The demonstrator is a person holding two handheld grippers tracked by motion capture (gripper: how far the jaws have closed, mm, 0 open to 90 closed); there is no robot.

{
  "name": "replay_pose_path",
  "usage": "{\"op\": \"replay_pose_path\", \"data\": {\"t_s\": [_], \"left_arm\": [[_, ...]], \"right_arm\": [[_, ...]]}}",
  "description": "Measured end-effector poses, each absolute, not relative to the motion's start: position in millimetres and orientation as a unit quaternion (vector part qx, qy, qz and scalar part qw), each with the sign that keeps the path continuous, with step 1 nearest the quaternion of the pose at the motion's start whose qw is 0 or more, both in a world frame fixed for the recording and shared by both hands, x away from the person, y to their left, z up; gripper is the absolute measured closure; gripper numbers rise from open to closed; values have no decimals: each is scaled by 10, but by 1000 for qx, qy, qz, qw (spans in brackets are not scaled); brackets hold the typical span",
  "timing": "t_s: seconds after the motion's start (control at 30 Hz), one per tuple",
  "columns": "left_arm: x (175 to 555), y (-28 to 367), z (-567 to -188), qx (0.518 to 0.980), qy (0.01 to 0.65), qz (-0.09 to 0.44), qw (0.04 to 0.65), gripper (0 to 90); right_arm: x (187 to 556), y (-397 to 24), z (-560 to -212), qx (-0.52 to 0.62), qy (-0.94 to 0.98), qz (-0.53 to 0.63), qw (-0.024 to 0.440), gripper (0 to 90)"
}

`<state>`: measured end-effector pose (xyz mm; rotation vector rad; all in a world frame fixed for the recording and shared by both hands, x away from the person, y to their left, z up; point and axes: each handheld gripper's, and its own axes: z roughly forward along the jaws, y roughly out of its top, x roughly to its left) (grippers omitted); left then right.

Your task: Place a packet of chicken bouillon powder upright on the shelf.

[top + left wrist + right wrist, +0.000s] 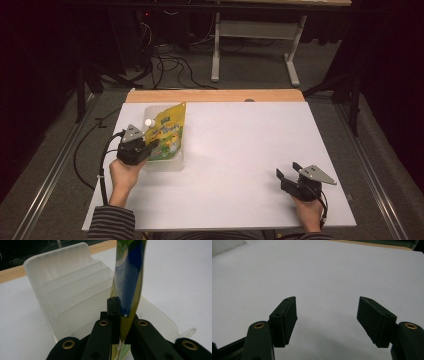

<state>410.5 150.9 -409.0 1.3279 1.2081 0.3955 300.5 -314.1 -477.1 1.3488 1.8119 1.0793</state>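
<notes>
Your left gripper [148,148] has its jaws clamped tight on the yellow pouch [168,131], and in the left gripper view you can see the pinch plainly: the thin edge of the pouch [128,282] stands up between the two black pads, its blue and green print rising straight from the grip. The pouch sits at the left side of the white table [240,150], held over the clear plastic rack [167,162], with its white cap [148,122] at the left edge of the pack. From your left gripper the rack [67,290] shows its stepped dividers just beyond the jaws, to the left of the pouch, and the pouch's lower end sits down inside its front wall; which slot it is in, you cannot tell. Your left hand [126,175] comes in from the bottom left in a striped sleeve [111,222]. Over on the right, your right gripper [286,173] rests low near the table's near edge, well apart from the pouch, jaws spread wide with bare white tabletop [322,272] between the pads and nothing in them.
</notes>
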Motion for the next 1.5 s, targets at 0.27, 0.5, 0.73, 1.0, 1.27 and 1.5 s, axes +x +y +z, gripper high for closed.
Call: {"op": "replay_pose_path", "data": {"t_s": [0.27,0.5,0.73,1.0,1.27,1.5], "left_arm": [[4083,1551,-4101,574,528,189,597,841],[4012,1643,-4110,559,529,177,613,793],[3947,1673,-4046,544,528,187,625,678],[3883,1747,-4043,527,538,202,627,607],[3754,1840,-4024,506,539,211,639,544],[3667,1874,-4043,498,541,214,643,512]], "right_arm": [[3002,-3145,-4771,511,687,412,314,327],[3004,-3143,-4772,509,688,411,315,327],[3005,-3143,-4772,509,688,410,315,327],[3001,-3143,-4771,511,686,412,314,327],[3005,-3140,-4771,509,688,410,315,328],[3011,-3138,-4771,510,690,407,313,327]]}}
